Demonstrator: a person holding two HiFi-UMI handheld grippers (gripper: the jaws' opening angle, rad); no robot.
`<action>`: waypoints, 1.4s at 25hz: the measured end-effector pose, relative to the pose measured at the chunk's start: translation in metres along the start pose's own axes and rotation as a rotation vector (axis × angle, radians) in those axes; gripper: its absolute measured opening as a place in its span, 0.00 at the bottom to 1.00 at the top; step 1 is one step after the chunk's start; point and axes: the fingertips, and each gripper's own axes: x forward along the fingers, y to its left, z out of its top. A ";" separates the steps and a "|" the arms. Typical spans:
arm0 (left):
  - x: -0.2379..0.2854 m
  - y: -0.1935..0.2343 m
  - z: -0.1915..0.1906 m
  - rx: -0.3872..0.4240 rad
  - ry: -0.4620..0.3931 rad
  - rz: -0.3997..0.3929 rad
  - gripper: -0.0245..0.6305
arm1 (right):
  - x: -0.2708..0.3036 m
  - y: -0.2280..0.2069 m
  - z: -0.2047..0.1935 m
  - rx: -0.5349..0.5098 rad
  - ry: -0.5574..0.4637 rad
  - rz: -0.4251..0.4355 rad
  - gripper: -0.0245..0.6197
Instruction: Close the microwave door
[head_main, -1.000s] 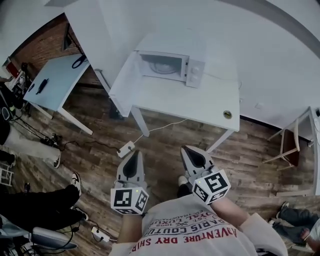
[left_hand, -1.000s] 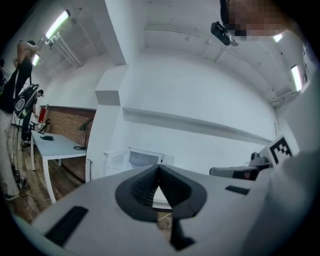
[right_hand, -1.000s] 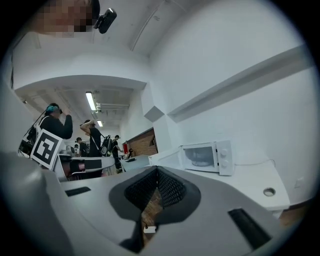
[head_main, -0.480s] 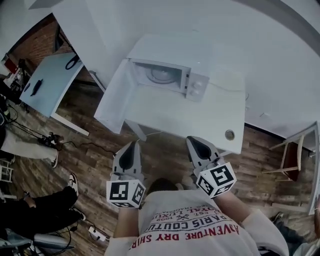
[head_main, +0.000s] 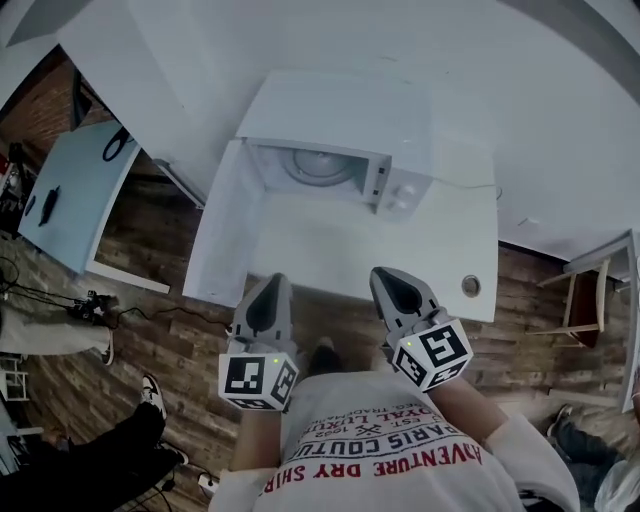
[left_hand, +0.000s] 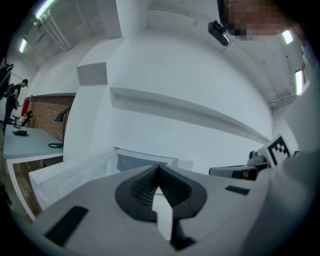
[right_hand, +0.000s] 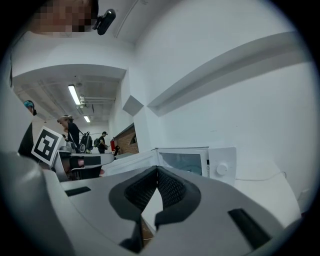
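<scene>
Standing at the near edge of the white table (head_main: 440, 250), the person holds both tools level and pointed toward twelve o'clock, where the microwave (head_main: 340, 110) sits against the wall. Its door (right_hand: 132, 161) is swung fully out on the left-hand hinge, reaching toward nine o'clock of the cabinet, so the cavity and turntable (head_main: 320, 165) are exposed; the control knobs (head_main: 405, 195) lie at the three o'clock side of the front. The left gripper (head_main: 268, 288) has its jaws pressed together with nothing between them, and the right gripper (head_main: 390, 282) shows the same, tips meeting and empty (each gripper view confirms this). Neither tool touches the oven or the table; both hang just short of the table edge, at roughly seven and five o'clock of the appliance. Assessment: this is the approach stage, with closing not yet begun. Shut jaws suit a push better than a grasp, and the left tool appears better placed, being nearer the open door's free edge. A round fitting (head_main: 470, 285) sits in the table at four o'clock, clear of the work.
</scene>
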 end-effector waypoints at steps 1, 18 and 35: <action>0.009 0.008 0.003 0.004 0.002 -0.009 0.05 | 0.010 -0.002 0.001 0.004 0.001 -0.013 0.06; 0.112 0.046 0.019 -0.012 0.034 -0.082 0.04 | 0.093 -0.088 0.036 -0.028 0.030 -0.201 0.06; 0.099 0.057 0.005 -0.052 0.041 0.232 0.04 | 0.126 -0.196 0.039 -0.121 0.155 -0.301 0.06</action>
